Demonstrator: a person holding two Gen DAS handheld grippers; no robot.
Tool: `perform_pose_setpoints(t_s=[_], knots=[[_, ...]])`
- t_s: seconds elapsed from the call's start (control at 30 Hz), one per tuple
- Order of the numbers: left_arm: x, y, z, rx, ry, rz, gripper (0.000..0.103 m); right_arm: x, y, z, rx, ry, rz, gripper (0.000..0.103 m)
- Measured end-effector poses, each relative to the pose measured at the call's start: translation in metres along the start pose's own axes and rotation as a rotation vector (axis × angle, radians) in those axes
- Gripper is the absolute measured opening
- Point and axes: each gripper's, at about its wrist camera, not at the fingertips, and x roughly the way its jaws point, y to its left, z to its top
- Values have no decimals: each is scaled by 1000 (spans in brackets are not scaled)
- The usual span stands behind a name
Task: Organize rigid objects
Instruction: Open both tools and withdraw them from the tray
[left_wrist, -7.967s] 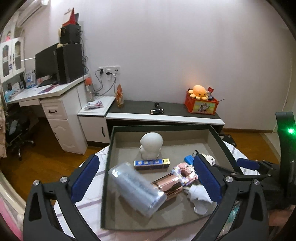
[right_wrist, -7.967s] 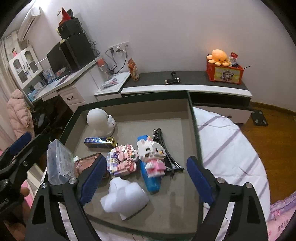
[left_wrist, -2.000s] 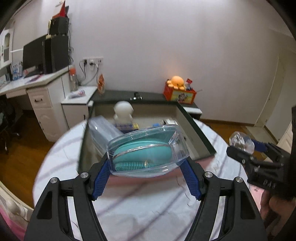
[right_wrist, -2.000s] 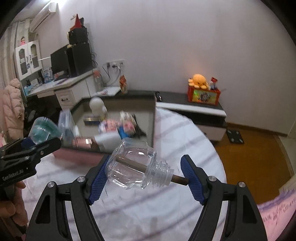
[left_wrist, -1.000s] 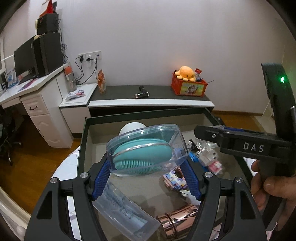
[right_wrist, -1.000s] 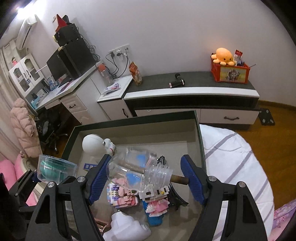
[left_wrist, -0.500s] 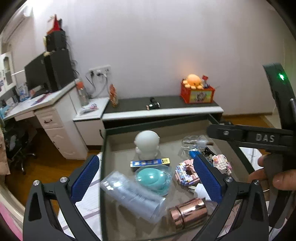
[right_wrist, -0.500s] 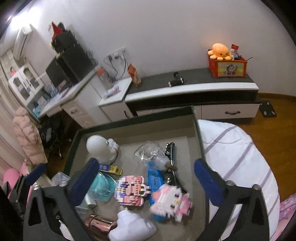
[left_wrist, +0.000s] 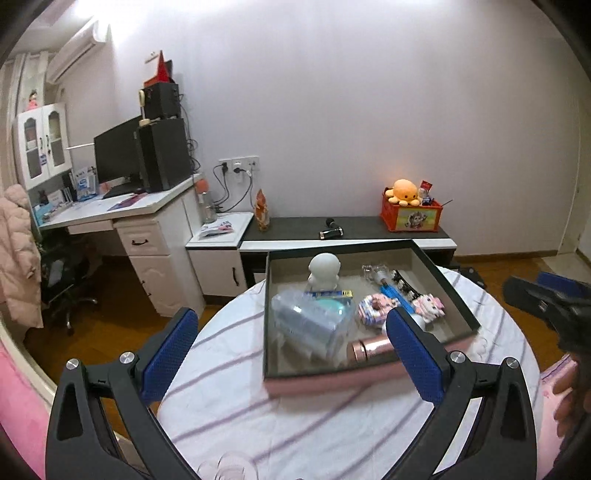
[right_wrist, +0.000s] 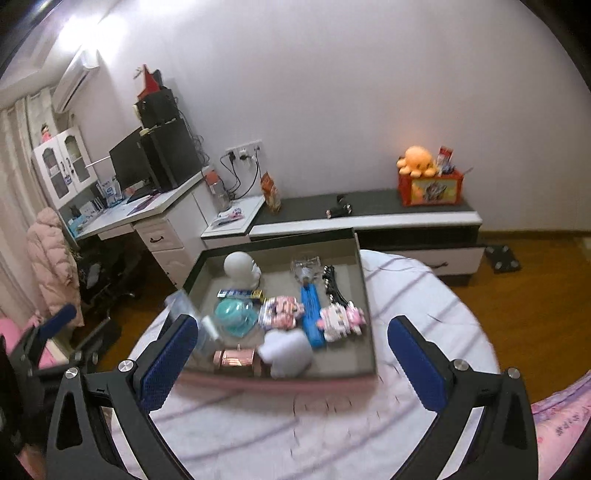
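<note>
A dark-rimmed pink box (left_wrist: 458, 295) (right_wrist: 364, 280) on the round table holds several objects: a white figurine (left_wrist: 323, 267) (right_wrist: 241, 266), a teal brush in a clear case (left_wrist: 325, 306) (right_wrist: 234, 313), a clear glass bottle (left_wrist: 373, 272) (right_wrist: 306, 266), a clear plastic container (left_wrist: 303, 325), a rose-gold cylinder (left_wrist: 371, 348) (right_wrist: 236, 357), block figures (left_wrist: 428, 306) (right_wrist: 340, 319) and a blue case (right_wrist: 310, 308). My left gripper (left_wrist: 291, 358) is open and empty, pulled back from the box. My right gripper (right_wrist: 291, 360) is open and empty, also back from it.
The table wears a white cloth with purple stripes (left_wrist: 236, 398) (right_wrist: 424, 314). A low dark cabinet (left_wrist: 351, 229) with an orange toy box (left_wrist: 410, 214) stands behind. A white desk (left_wrist: 129, 221) with a monitor is at the left. Clear glass (left_wrist: 229, 469) shows at the bottom edge.
Both grippers have let go of the teal brush case and the glass bottle, which now lie in the box. Both grippers have drawn back and up from the box.
</note>
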Motion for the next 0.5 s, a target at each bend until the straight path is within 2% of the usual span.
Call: perform_pose_setpoints(t_s=[0.3,0.5], knots=[[-87,2,-41,-22,-25,3,103,-101,26,-63,-36,-118,-95,103],[-129,6,-69,-58,-35,18,103,-141,31,-91,-26,-168,-143,103]])
